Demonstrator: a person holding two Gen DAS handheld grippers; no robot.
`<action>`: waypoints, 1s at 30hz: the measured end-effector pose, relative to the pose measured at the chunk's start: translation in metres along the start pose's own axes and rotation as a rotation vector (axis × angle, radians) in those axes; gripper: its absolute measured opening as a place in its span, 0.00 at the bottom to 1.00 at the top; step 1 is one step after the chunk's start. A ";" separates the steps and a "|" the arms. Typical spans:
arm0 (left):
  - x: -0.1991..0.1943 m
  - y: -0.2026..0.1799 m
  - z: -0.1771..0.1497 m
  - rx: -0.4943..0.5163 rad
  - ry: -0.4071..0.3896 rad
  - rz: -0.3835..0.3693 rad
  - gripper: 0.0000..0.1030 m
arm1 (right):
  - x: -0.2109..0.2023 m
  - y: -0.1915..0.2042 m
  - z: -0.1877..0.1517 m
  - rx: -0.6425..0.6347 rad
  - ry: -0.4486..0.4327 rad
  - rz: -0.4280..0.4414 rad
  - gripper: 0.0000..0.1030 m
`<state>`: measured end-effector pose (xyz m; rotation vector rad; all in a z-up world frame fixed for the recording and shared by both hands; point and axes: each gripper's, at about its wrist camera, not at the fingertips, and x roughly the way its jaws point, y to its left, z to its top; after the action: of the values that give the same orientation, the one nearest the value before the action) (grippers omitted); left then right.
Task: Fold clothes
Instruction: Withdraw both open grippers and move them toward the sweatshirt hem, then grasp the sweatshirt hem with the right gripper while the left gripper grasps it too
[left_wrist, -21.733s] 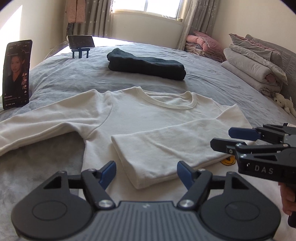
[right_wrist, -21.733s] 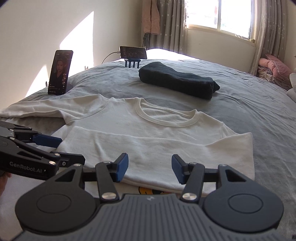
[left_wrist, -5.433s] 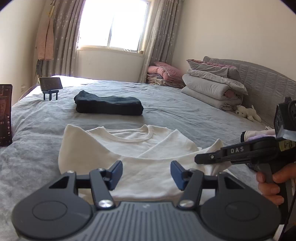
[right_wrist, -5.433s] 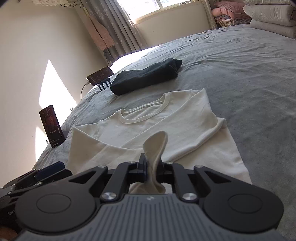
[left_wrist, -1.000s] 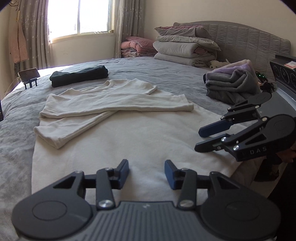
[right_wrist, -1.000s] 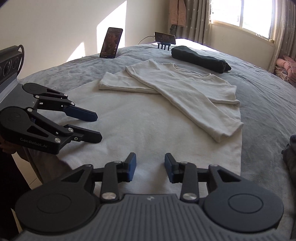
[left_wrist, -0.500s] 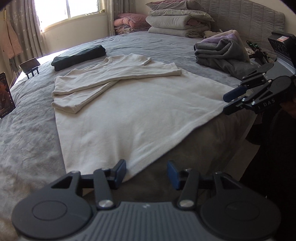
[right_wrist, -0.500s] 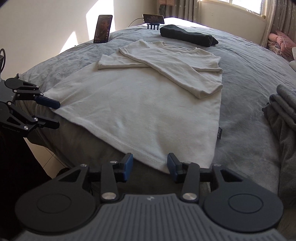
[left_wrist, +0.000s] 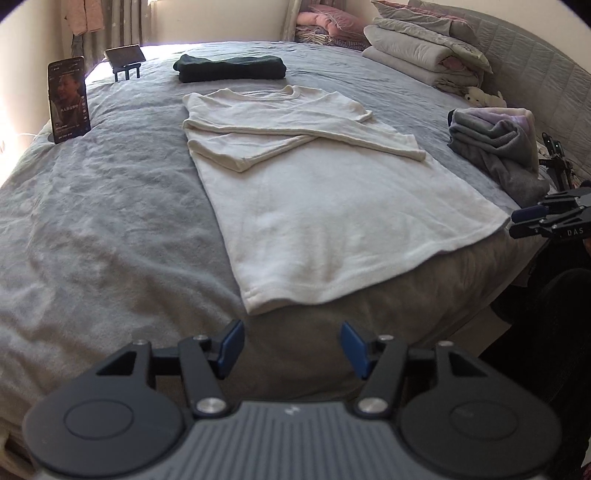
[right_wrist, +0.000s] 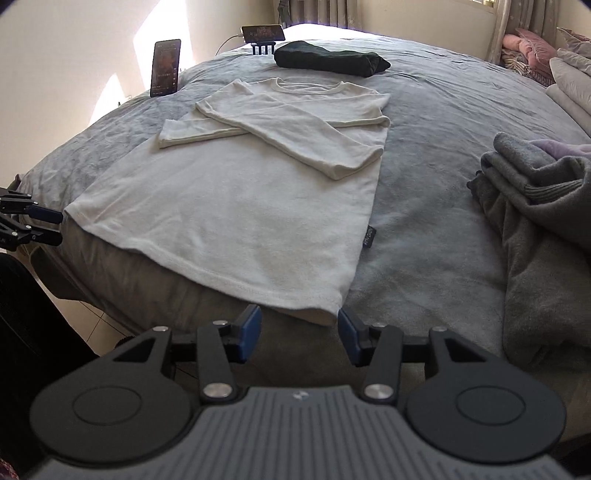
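A cream long-sleeved shirt lies flat on the grey bed, both sleeves folded across its chest, its hem draped at the bed's near edge. My left gripper hovers just short of the hem's left corner, jaws opening, nothing between them. My right gripper hovers at the hem's right corner, jaws opening; the cloth lies just beyond its fingertips, not pinched. Each gripper also shows in the other's view, the right gripper at the right border and the left gripper at the left border.
A folded dark garment lies beyond the shirt's collar. Two phones stand at the far left: an upright phone and a phone on a stand. A grey clothes pile sits to the right, folded bedding by the headboard. The floor shows below the edge.
Both grippers have drawn back from over the shirt to the bed's edge and apart towards the two hem corners. Their jaws have widened. The shirt lies unchanged.
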<state>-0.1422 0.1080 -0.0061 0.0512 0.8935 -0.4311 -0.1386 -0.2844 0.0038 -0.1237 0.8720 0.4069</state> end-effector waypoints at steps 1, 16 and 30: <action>-0.002 0.004 0.000 -0.018 -0.004 0.001 0.58 | 0.000 -0.001 0.001 0.002 -0.002 -0.004 0.51; 0.003 0.026 0.010 -0.164 -0.021 -0.076 0.56 | 0.008 -0.011 0.010 0.051 0.013 -0.007 0.51; 0.011 0.034 0.013 -0.199 -0.007 -0.111 0.42 | 0.020 -0.028 0.008 0.120 0.038 -0.008 0.51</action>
<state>-0.1135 0.1329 -0.0106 -0.1830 0.9318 -0.4430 -0.1103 -0.3020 -0.0078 -0.0241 0.9306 0.3447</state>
